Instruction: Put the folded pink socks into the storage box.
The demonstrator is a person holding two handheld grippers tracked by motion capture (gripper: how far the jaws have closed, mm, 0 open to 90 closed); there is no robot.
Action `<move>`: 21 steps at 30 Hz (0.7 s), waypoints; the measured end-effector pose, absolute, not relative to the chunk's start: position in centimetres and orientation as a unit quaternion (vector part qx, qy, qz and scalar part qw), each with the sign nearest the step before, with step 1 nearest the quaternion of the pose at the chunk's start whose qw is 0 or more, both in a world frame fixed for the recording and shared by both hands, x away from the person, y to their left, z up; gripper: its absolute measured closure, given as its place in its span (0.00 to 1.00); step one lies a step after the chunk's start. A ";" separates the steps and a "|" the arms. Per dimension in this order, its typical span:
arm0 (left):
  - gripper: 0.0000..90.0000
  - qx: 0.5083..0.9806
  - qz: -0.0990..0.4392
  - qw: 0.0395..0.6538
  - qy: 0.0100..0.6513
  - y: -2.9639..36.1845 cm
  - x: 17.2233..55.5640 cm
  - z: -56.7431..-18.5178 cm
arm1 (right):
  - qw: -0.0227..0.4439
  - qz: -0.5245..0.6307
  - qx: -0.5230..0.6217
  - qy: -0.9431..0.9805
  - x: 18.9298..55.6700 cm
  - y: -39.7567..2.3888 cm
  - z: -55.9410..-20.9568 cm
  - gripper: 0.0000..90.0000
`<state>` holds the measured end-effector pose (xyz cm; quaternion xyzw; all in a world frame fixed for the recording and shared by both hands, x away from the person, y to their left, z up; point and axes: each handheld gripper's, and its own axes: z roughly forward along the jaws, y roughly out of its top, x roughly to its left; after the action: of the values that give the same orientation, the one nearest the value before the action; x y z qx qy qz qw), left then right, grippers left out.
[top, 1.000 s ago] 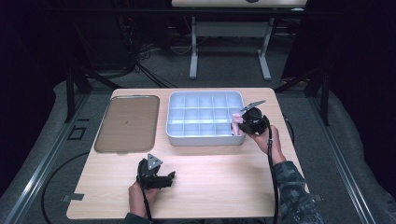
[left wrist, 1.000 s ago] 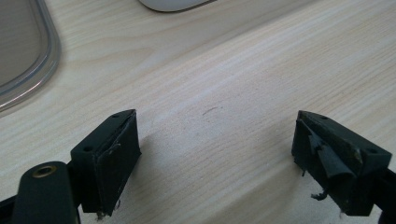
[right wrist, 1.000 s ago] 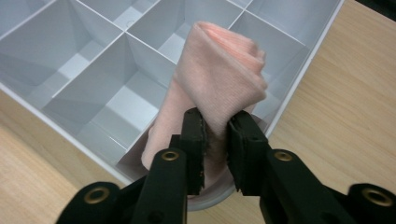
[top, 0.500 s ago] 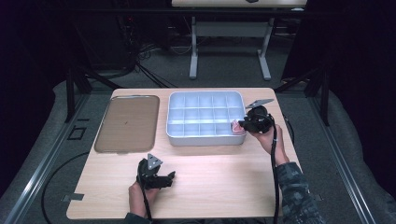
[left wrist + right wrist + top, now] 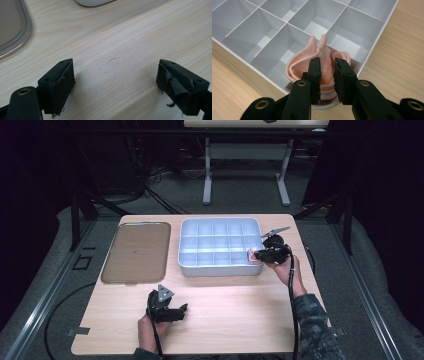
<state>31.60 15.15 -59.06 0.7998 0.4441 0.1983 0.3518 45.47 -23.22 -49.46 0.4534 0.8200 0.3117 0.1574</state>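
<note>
**Right gripper clamped on pink cloth at corner compartment of tray**

Far left of the surface (image 5: 225, 320): a flat brown lid (image 5: 136, 251) lies by itself, just beside the white compartment tray (image 5: 220, 269) and not touching it.

Near edge, left of centre: the left gripper (image 5: 175, 312) rests low over bare wood, well apart from both lid and tray. In the left gripper view its jaws stand wide apart with nothing between them; the pads (image 5: 60, 92) look worn and frayed.

Centre: the tray's visible compartments are bare, apart from one.

Right: the right gripper (image 5: 256, 255) sits at the tray's near right corner. In the right gripper view (image 5: 327, 75) its jaws are drawn close together, pinching a fold of a rolled pink cloth (image 5: 303, 66). The cloth sits in the corner compartment, its upper folds rising above the dividers.
</note>
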 end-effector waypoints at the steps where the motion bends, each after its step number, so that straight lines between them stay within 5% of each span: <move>1: 0.17 0.800 0.198 0.352 0.444 15.2 31.6 -59.1 | 0.161 0.313 0.453 0.819 45.3 -23.3 -49.2 0.84; 10: 0.17 0.800 0.199 0.352 0.444 15.2 31.6 -59.1 | 0.177 0.334 0.447 0.810 44.0 -23.8 -47.6 0.78; 21: 0.17 0.800 0.199 0.352 0.444 15.1 31.6 -59.1 | 0.172 0.372 0.428 0.806 40.2 -24.0 -45.0 0.40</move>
<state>31.60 15.15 -59.07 0.7997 0.4440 0.1986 0.3518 40.16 -24.02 -45.00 0.4278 0.8057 0.3717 0.1721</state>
